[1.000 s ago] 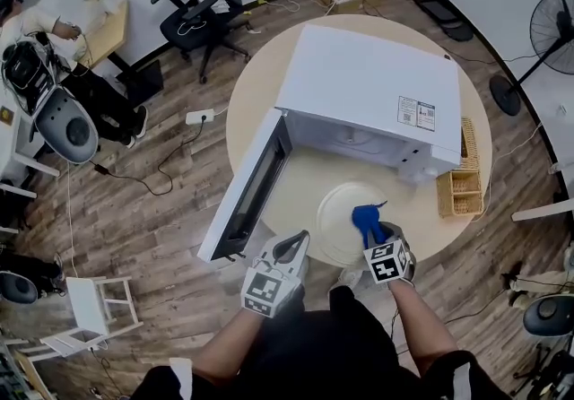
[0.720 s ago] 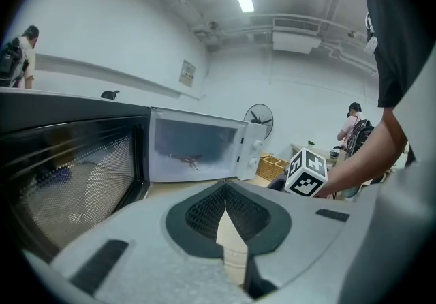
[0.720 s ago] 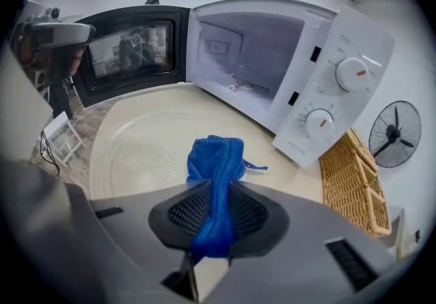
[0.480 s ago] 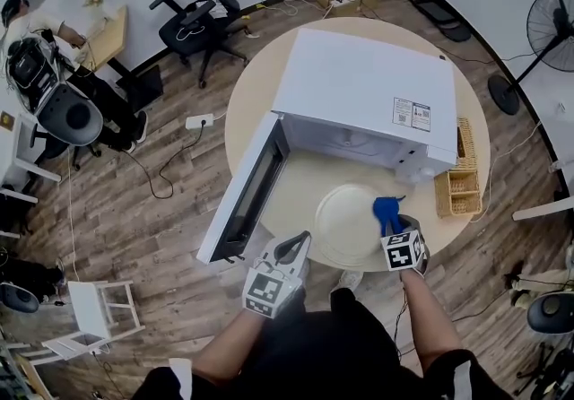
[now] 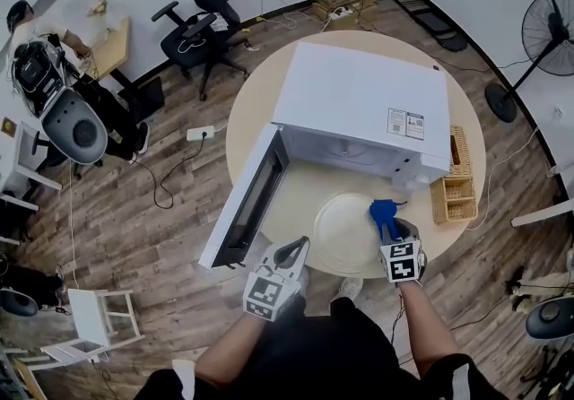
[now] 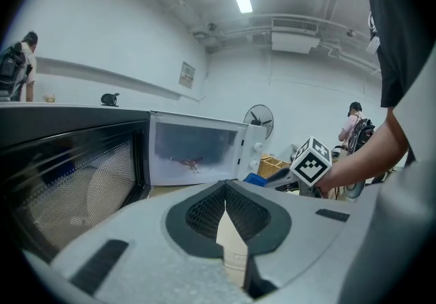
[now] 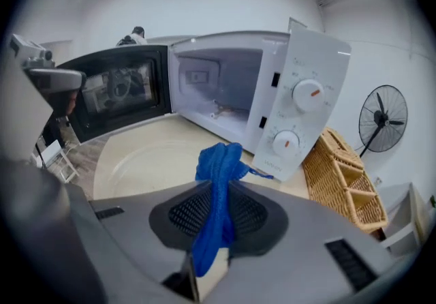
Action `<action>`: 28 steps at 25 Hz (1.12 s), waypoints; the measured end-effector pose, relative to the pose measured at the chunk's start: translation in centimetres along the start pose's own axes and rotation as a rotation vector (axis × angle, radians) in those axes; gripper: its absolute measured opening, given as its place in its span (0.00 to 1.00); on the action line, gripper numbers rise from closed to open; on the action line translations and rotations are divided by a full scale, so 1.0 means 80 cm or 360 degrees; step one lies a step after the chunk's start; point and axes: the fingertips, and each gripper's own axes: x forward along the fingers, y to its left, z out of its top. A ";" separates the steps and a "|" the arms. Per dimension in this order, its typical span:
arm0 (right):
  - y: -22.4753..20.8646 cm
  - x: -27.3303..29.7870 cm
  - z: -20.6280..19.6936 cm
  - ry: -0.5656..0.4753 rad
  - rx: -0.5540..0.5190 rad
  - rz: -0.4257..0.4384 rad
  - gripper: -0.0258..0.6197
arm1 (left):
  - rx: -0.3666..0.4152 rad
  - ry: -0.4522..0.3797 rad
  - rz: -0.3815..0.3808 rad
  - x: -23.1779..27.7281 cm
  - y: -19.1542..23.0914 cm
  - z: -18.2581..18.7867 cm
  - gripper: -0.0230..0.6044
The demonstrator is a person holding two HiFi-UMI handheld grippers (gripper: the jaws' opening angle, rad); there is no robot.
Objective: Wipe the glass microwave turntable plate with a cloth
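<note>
Your right gripper (image 7: 216, 190) has its fingers clenched on the blue cloth (image 7: 219, 176). The cloth's long axis runs along the jaws. Its bunched free end sticks out past the fingertips and points toward the microwave (image 5: 363, 102), at the panel with the dials. From the head view, that end hangs over the right rim of the glass plate (image 5: 345, 228).

The plate lies flat on the round table (image 5: 269, 80), just ahead and to the left of your right fingers. It sits in front of the open oven cavity, where a small hub shows on the floor. A wicker basket (image 5: 453, 187) stands to the right of those fingers, beside the microwave, with its compartments facing up.

Your left gripper (image 5: 291, 250) is pressed closed on nothing. It hovers at the near table edge, left of the plate. The open door (image 5: 247, 201) juts out to the left of its fingers. The plate's near rim lies close to the table edge, and bare tabletop lies between the plate and the oven.
</note>
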 end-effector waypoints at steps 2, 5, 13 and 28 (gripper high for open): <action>0.004 -0.015 0.026 -0.0123 0.0025 0.0008 0.14 | 0.0000 -0.0007 0.0001 0.001 0.001 0.003 0.05; 0.010 -0.043 0.066 -0.0270 0.0044 0.0030 0.14 | -0.0006 -0.0028 0.0003 0.002 0.002 0.012 0.05; 0.008 -0.117 0.167 -0.0659 0.0065 0.0024 0.14 | 0.0015 -0.0132 0.0041 0.003 0.020 0.054 0.05; -0.010 -0.225 0.255 -0.1051 0.0061 -0.0056 0.14 | 0.0083 -0.0319 0.0136 -0.002 0.045 0.124 0.05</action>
